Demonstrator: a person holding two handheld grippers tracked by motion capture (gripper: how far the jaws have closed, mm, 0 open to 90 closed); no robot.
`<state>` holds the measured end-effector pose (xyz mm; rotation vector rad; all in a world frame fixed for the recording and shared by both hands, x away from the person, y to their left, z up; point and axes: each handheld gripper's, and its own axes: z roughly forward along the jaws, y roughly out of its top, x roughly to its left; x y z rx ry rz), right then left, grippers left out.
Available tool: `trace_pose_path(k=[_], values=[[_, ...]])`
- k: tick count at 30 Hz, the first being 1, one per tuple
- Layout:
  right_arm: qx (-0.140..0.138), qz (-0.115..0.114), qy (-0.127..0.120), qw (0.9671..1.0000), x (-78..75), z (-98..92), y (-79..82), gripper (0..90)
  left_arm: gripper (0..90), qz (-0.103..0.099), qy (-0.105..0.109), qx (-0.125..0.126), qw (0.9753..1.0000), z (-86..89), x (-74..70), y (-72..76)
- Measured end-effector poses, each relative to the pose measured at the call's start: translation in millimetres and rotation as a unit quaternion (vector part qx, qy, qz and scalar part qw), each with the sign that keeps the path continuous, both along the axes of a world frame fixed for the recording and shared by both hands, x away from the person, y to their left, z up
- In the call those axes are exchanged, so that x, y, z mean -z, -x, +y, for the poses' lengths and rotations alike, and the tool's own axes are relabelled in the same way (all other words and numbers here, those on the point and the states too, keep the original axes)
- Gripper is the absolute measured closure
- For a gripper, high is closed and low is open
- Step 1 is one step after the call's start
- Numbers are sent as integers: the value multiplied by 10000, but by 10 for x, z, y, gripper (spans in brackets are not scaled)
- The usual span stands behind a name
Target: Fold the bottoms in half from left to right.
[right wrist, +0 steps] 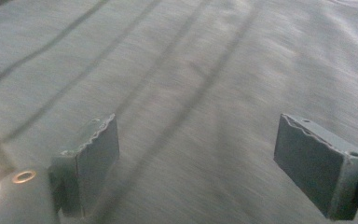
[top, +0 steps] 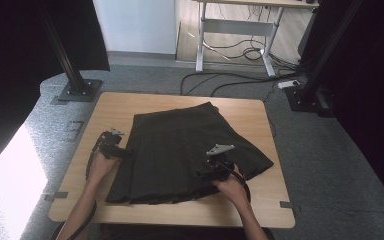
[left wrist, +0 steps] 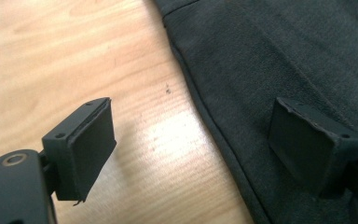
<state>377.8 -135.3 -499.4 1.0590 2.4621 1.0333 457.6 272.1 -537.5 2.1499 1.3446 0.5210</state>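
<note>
Skirt: a dark pleated skirt (top: pixel 180 150) lay spread flat across the middle of the wooden table (top: pixel 115 107), waistband toward the far edge, hem fanned toward the person.
Left gripper: the left gripper (top: pixel 122 152) sat at the skirt's left side edge, held in the person's left hand (top: pixel 101 164); in the left gripper view (left wrist: pixel 196 140) its jaws stood wide apart, one pad over bare wood, the other over the dark cloth, with the skirt's stitched edge (left wrist: pixel 209 121) running between them. Nothing was clamped.
Right gripper: the right gripper (top: pixel 207 172) rested over the skirt's near right part, held in the right hand (top: pixel 230 187), a grey three-cornered plate (top: pixel 220 149) on top; in the right gripper view (right wrist: pixel 198 163) its jaws were spread apart above the pleated fabric (right wrist: pixel 191 70), holding nothing. Whether the pads touched the cloth could not be told; that view was blurred.
Surroundings: grey carpet (top: pixel 330 150) lay around the table, two black stand bases (top: pixel 80 90) stood beyond its far corners, and a desk frame with cables (top: pixel 240 45) stood farther back.
</note>
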Motion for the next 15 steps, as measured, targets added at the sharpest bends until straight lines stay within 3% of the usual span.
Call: trace_pose_path(k=[5,11,13,15], values=[[-373,8,-39,9993,-22,287,70,138,153,7,180,20,9998,15,25,195],[-914,71,-53,9958,-21,691,160,138,153,-8,15,236,9997,-29,4,432],[-1097,99,-53,9939,-17,838,197,137,150,14,-219,363,9991,-38,-37,420],[-1298,149,-58,9914,-10,987,232,137,141,28,-172,347,9992,-11,-85,336]])
